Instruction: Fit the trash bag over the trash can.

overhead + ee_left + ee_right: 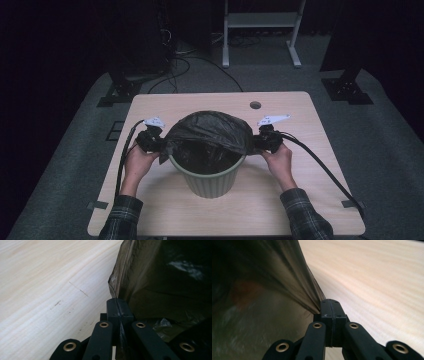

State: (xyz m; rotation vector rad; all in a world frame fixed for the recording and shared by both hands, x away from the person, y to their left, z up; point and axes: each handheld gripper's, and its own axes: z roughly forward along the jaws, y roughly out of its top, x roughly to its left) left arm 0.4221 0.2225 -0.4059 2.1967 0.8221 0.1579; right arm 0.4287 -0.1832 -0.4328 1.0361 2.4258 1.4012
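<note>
— Two pairs of jaws, both pressed fully together. Our left gripper (117, 312) has the thin edge of the black bin bag (210, 131) pinched between its pads; in the left gripper view the film runs straight down into the seam. What about the other side?

— Same there. Our right gripper (331, 311) is clamped on the opposite edge, and the plastic fans away from the jaws in taut pleats. So we hold the bag by both sides, stretched across the top.

— And where does it sit?

— Over the green ribbed wastebasket (210, 180), which stands upright near the middle of the wooden table (300, 200). Our left hand (140, 162) is just left of the rim, our right hand (279, 157) just right of it.

— How far along are we, then?

— We judge it roughly halfway. The bag's mouth is open and its far side domes above the far rim, while the near rim is bare green. We can look down into the dark lining already.

— So what is left?

— Pulling the edge down over the rim all round, then letting go.
</note>
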